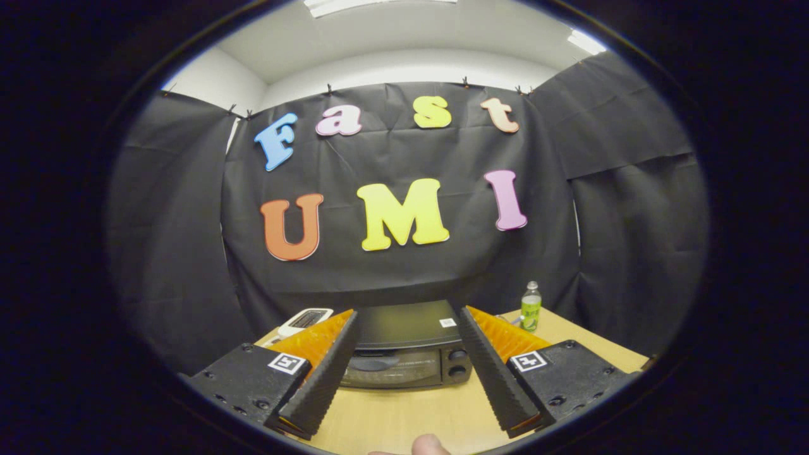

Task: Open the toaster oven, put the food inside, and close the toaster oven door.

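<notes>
Gripper [407, 325], hand-held, two-fingered: fingers spread wide apart, clamping nothing. Each finger [325, 373] carries a black ribbed pad on its inner face and an orange backing on its outer side; each sits on a black block with a small square marker on top.

Toaster oven [404, 354]: black, standing on the table just ahead of the fingers and framed in the gap between them. Door closed, with a dark handle across its upper front. Two round knobs [456, 363], one above the other, at the right end of the front panel. A small white sticker on the top surface.

Table [404, 417]: light wood top.

White appliance [304, 321]: slotted top, standing left of the toaster oven, partly hidden behind the left finger.

Bottle [531, 307]: clear, with a green label, upright near the table's far right edge, beyond the right finger.

Fingertip [430, 445]: a person's, at the near edge of the table, below the gap between the fingers.
</notes>
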`<state>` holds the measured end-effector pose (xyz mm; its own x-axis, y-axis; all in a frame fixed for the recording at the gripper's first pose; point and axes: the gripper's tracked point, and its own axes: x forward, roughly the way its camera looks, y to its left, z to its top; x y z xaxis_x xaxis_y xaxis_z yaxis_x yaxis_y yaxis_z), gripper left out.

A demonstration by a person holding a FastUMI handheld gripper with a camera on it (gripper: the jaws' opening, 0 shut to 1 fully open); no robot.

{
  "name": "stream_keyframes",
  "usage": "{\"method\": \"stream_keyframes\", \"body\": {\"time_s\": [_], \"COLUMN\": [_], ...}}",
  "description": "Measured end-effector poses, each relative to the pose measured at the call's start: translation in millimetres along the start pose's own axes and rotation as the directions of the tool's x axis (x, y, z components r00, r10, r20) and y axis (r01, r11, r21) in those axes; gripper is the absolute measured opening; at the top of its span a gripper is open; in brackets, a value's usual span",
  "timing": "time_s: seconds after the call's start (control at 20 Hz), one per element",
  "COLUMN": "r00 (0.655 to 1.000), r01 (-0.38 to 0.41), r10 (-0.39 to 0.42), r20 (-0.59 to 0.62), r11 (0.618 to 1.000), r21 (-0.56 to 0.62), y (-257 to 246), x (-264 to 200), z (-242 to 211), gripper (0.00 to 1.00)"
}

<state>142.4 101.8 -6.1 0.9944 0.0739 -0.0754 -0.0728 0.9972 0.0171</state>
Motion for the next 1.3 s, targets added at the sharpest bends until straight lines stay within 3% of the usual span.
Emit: {"method": "stream_keyframes", "body": {"time_s": [0.3, 0.5, 0.9, 1.15, 1.3], "r00": [0.991, 0.974, 0.962, 0.962, 0.963], "r01": [-0.022, -0.008, 0.039, 0.041, 0.027], "r10": [0.02, 0.004, -0.06, -0.061, -0.065], "r20": [-0.133, -0.225, -0.267, -0.267, -0.26], "r11": [1.0, 1.0, 0.996, 0.996, 0.989], "r21": [-0.018, -0.016, -0.086, -0.079, -0.148], "y": [38.3, 42.5, 34.0, 36.2, 38.1], "x": [90.0, 124.3, 151.2, 150.7, 143.6], "z": [-60.9, -108.3, -145.4, -153.2, -159.0], "gripper": [1.0, 1.0, 1.0, 1.0, 1.0]}}
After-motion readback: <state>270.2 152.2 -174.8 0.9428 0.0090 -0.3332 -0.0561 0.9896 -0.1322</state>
